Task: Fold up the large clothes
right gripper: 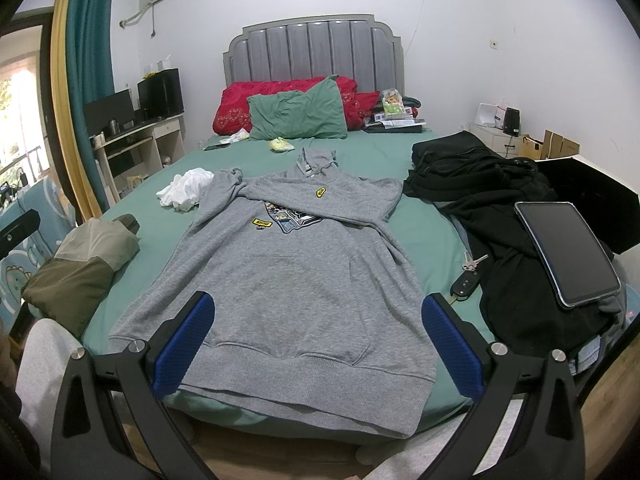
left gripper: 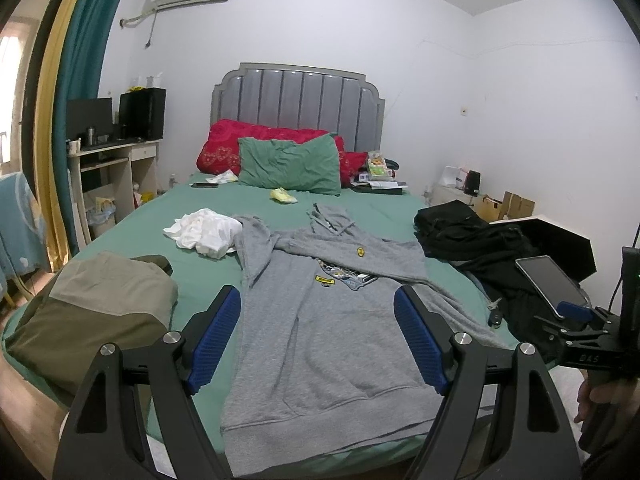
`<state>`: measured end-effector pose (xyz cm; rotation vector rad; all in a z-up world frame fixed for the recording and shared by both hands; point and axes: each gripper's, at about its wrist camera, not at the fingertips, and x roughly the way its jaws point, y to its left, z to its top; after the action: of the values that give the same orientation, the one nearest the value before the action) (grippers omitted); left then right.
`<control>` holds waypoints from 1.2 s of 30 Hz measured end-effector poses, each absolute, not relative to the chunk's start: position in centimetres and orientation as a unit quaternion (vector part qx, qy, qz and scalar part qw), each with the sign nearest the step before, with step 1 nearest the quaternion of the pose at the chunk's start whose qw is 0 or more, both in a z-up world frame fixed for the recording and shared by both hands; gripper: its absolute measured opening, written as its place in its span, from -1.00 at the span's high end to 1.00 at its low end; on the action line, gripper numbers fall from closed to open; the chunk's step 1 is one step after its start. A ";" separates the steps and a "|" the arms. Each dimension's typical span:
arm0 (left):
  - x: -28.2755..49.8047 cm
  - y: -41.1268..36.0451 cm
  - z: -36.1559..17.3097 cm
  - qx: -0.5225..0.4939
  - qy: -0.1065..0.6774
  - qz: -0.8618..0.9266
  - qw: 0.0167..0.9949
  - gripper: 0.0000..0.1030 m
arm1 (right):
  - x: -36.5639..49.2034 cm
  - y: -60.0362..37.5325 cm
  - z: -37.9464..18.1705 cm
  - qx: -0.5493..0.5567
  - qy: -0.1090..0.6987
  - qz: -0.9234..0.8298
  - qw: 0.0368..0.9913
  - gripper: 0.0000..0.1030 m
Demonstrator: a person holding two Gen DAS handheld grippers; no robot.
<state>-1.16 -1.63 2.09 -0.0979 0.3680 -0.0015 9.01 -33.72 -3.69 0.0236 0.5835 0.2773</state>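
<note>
A grey hoodie (left gripper: 320,344) (right gripper: 288,276) lies face up on the green bed sheet (left gripper: 200,268) (right gripper: 432,268), hood toward the headboard, hem hanging over the near edge. One sleeve is folded across its chest. My left gripper (left gripper: 318,320) hovers open above the hoodie's lower half, nothing between its blue pads. My right gripper (right gripper: 318,332) is also open, above the hem, empty. In the left wrist view the right gripper's body (left gripper: 588,340) shows at the right edge, held by a hand.
A folded olive and tan garment (left gripper: 96,312) (right gripper: 84,268) lies at the near left. A white cloth (left gripper: 204,232) (right gripper: 186,190) sits beyond it. Black clothes (right gripper: 492,200), a tablet (right gripper: 568,252) and keys (right gripper: 466,280) lie on the right. Pillows (right gripper: 300,116) sit at the headboard.
</note>
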 end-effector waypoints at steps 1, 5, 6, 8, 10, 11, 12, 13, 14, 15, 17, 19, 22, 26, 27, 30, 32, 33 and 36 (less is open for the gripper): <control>-1.2 -1.6 2.1 -0.050 0.183 -0.003 0.982 -0.59 | 9.0 -33.7 -3.7 0.012 0.287 0.136 0.948 -0.98; -1.0 -1.6 2.1 -0.056 0.183 -0.010 0.981 -0.59 | 9.2 -33.9 -3.7 0.011 0.288 0.136 0.948 -0.98; -1.0 -1.6 2.0 -0.056 0.183 -0.010 0.981 -0.59 | 9.1 -33.9 -3.8 0.011 0.288 0.136 0.948 -0.98; -1.1 -1.6 1.9 -0.052 0.182 -0.012 0.982 -0.59 | 9.1 -33.9 -3.8 0.011 0.288 0.136 0.948 -0.98; -1.1 -1.6 1.8 -0.051 0.182 -0.010 0.982 -0.59 | 9.2 -34.0 -3.8 0.010 0.289 0.136 0.947 -0.98; -1.1 -1.6 1.7 -0.051 0.182 -0.009 0.982 -0.59 | 9.3 -34.1 -3.8 0.009 0.290 0.136 0.947 -0.98; -1.0 -1.6 1.6 -0.051 0.183 -0.009 0.982 -0.59 | 9.4 -34.2 -3.9 0.008 0.291 0.136 0.947 -0.98; -0.9 -1.6 1.5 -0.052 0.184 -0.009 0.982 -0.59 | 9.5 -34.3 -3.9 0.008 0.292 0.136 0.947 -0.98; -0.8 -1.5 1.5 -0.053 0.185 -0.009 0.981 -0.59 | 9.7 -34.4 -4.0 0.007 0.293 0.136 0.946 -0.98; -0.8 -1.4 1.4 -0.055 0.186 -0.009 0.981 -0.59 | 9.7 -34.3 -4.1 0.006 0.295 0.136 0.946 -0.98; -0.4 -1.3 1.2 -0.054 0.188 -0.010 0.981 -0.59 | 10.0 -34.0 -4.2 0.002 0.298 0.136 0.945 -0.98; 0.4 -1.1 1.0 -0.051 0.193 -0.009 0.980 -0.59 | 10.5 -33.8 -4.5 -0.001 0.301 0.136 0.944 -0.98; 2.7 -0.5 0.4 -0.049 0.208 -0.014 0.977 -0.59 | 11.8 -33.6 -4.9 -0.006 0.307 0.133 0.942 -0.98; 6.9 0.4 -0.7 -0.042 0.228 -0.013 0.973 -0.59 | 14.9 -33.3 -5.9 -0.023 0.317 0.125 0.940 -0.98; 8.4 0.8 -1.1 -0.042 0.233 -0.014 0.972 -0.59 | 16.2 -33.1 -6.2 -0.030 0.319 0.122 0.940 -0.98; 11.7 1.7 -2.1 -0.038 0.246 -0.013 0.969 -0.59 | 19.8 -32.1 -7.0 -0.044 0.328 0.121 0.936 -0.98; 14.4 2.5 -3.0 -0.038 0.254 -0.013 0.966 -0.59 | 22.1 -31.4 -7.5 -0.053 0.331 0.124 0.934 -0.98; 16.5 3.1 -3.6 -0.040 0.261 -0.016 0.964 -0.59 | 23.5 -30.8 -7.7 -0.060 0.331 0.126 0.933 -0.98; 21.3 4.6 -5.1 -0.028 0.270 -0.017 0.962 -0.59 | 28.1 -28.5 -8.9 -0.079 0.336 0.150 0.927 -0.98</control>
<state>21.29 4.57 -5.08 -0.0574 0.5467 -0.0351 28.14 -28.52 -8.95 -0.1624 0.6889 0.3066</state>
